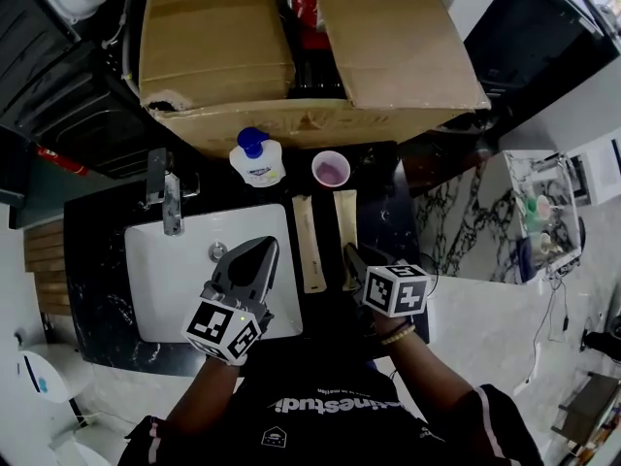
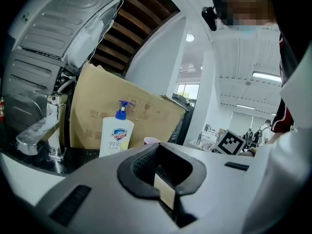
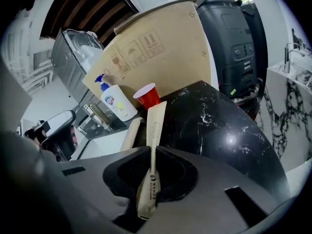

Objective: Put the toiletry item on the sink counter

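Left gripper (image 1: 258, 250): jaws pressed together with nothing held, tips pointing forward, away from the torso.
Right gripper (image 1: 352, 254): jaws clamped on the near end of a thin beige sachet (image 3: 155, 123); close beside the left gripper, not touching it.
Left forearm (image 1: 206, 401): stretched forward.
Right wrist (image 1: 400, 336): wears a bead bracelet.

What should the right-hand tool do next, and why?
Probably open the right gripper and let go: its jaws are shut on the paper-wrapped packet, which already seems to lie along the black counter beside a second packet.
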`<action>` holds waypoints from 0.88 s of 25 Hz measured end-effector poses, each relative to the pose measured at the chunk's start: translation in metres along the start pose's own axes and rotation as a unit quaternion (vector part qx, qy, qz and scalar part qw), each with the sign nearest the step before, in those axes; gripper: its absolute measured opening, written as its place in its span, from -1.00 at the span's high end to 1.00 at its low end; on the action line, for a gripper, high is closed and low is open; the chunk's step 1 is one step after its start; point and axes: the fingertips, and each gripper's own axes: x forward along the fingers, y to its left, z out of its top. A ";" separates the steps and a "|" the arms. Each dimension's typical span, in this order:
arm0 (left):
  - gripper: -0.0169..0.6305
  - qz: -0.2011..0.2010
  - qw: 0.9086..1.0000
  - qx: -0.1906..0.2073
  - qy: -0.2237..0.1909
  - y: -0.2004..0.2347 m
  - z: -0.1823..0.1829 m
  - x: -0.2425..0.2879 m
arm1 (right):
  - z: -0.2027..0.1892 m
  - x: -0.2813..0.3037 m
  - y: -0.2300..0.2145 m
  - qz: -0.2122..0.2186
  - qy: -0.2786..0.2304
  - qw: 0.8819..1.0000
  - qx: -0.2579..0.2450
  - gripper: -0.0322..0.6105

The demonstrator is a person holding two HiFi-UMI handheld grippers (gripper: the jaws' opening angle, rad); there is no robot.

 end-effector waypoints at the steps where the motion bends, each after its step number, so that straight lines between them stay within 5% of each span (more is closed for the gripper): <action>1: 0.90 0.000 1.000 -0.003 0.002 0.001 -0.002 0.001 | -0.001 0.002 -0.001 0.000 0.003 1.000 0.003 0.68; 12: 0.90 0.001 1.000 -0.014 0.010 0.002 -0.008 -0.002 | 0.000 0.014 -0.001 -0.011 0.022 1.000 -0.002 0.65; 22: 0.90 -0.001 1.000 -0.002 0.002 -0.001 0.000 -0.024 | 0.021 -0.006 -0.006 -0.026 -0.019 0.999 -0.001 0.46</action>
